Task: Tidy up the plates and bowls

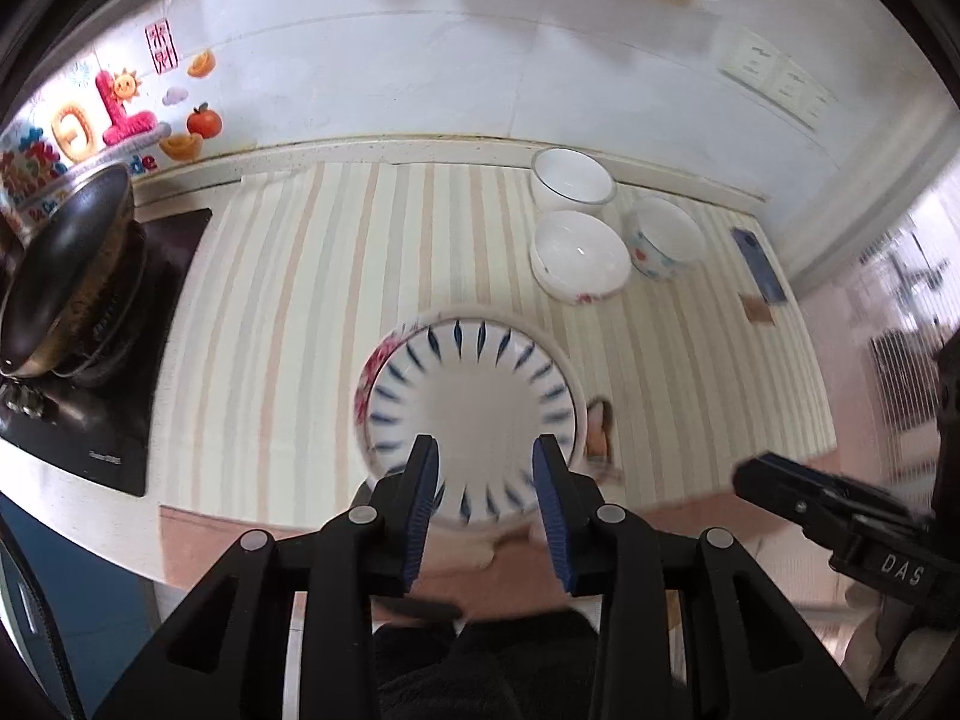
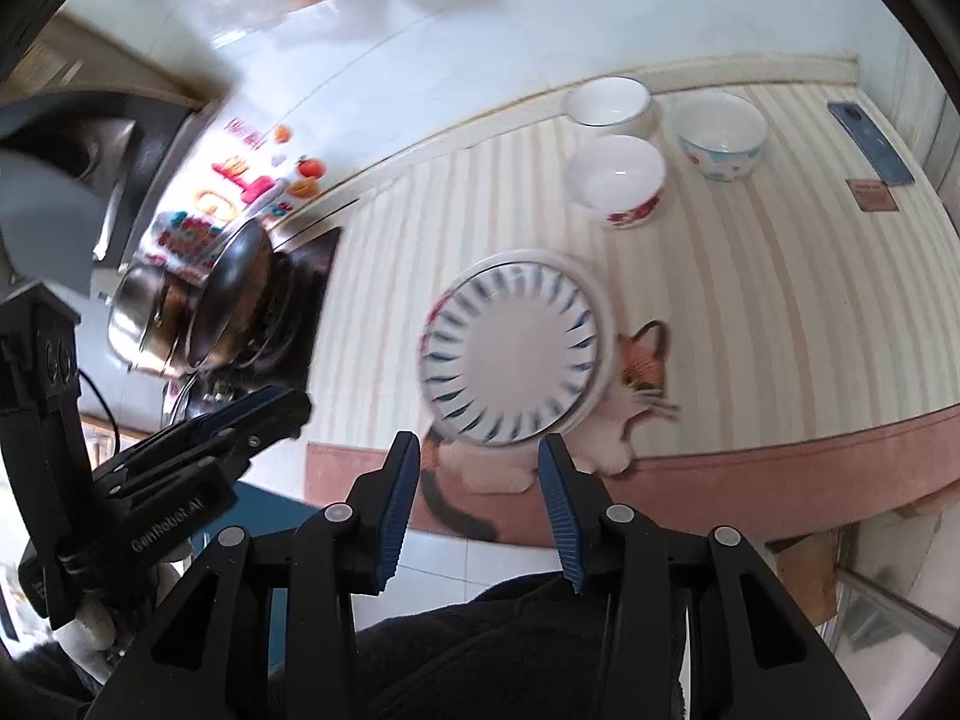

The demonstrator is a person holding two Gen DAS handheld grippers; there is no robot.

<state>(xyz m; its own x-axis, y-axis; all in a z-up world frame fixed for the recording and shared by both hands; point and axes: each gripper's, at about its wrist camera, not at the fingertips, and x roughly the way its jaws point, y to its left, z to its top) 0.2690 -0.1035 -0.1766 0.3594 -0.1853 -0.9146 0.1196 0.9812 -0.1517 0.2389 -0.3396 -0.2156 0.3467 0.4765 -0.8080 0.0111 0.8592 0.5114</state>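
Plates stacked, blue-patterned plate (image 1: 474, 402) uppermost; three bowls (image 1: 579, 255) beyond it remain apart. Both hand-held grippers, left (image 1: 486, 468) and right (image 2: 474, 468), hover wide, empty. Next: probably nest bowls.

Bright even light, motion blur, heavy fisheye warping, perhaps overexposed wall
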